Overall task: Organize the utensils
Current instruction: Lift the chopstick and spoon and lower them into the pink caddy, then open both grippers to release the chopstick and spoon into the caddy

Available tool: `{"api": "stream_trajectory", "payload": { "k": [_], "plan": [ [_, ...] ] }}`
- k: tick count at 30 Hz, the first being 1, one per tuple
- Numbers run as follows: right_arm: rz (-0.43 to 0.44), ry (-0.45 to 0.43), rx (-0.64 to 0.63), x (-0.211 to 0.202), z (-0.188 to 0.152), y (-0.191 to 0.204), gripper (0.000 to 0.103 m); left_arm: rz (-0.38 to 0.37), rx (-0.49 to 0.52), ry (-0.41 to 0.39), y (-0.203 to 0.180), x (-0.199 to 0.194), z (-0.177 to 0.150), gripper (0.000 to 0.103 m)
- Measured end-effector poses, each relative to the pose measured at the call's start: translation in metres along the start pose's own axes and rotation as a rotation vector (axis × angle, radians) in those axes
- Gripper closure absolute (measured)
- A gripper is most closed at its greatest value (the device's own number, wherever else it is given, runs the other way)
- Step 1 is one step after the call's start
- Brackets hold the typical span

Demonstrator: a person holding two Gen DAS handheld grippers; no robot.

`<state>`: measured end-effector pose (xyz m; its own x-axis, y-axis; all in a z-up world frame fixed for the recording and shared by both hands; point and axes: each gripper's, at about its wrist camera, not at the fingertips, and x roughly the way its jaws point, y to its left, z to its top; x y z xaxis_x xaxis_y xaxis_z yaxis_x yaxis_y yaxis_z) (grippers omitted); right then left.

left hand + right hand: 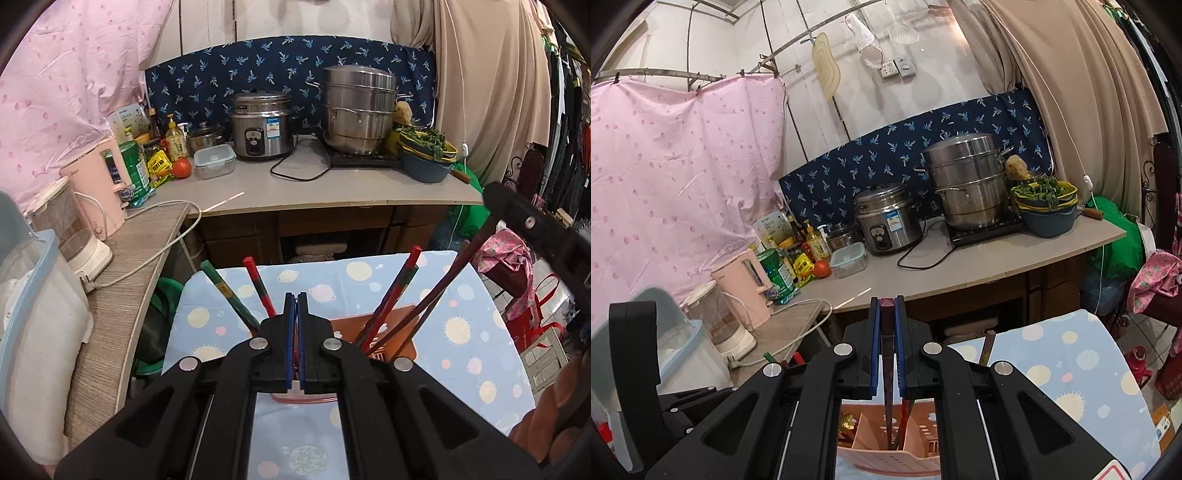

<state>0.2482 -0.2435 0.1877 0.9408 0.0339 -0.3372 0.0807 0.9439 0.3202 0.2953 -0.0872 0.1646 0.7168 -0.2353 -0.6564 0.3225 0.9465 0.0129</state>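
Note:
A pink-orange utensil holder (916,439) stands on the table's blue spotted cloth (461,325). Several chopsticks lean out of it: a green one (229,291), a red one (258,284), a red-green pair (399,291) and dark brown ones (439,295). My left gripper (296,295) hangs just in front of the holder (402,332), shut, with nothing between its pads. Above the holder, my right gripper (887,301) is shut on a dark brown chopstick (886,332) whose lower end reaches down into a compartment. A gold spoon (846,421) sits in the left compartment. The right gripper's body (532,225) shows at the right of the left wrist view.
Behind the table runs a grey counter (332,188) with a rice cooker (262,127), a steel steamer pot (358,110), stacked bowls of greens (424,151), a tomato (181,168) and bottles. A side shelf (122,295) at left holds a pink kettle (103,184) and cables.

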Motion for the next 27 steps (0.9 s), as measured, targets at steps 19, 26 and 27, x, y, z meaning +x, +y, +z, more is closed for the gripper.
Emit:
{"api": "stream_trajectory", "payload": {
  "k": [19,26,27],
  "plan": [
    [-0.003,0.11,-0.053,0.015,-0.028,0.0,0.088,0.028,-0.046,0.008,0.0,0.02,-0.015,0.073],
    [0.004,0.12,-0.065,-0.003,-0.034,0.005,0.076,0.047,-0.042,-0.017,0.0,0.004,-0.021,0.064],
    [0.006,0.124,-0.067,-0.007,-0.036,0.005,0.074,0.05,-0.044,-0.022,0.001,0.0,-0.023,0.059]
  ]
}}
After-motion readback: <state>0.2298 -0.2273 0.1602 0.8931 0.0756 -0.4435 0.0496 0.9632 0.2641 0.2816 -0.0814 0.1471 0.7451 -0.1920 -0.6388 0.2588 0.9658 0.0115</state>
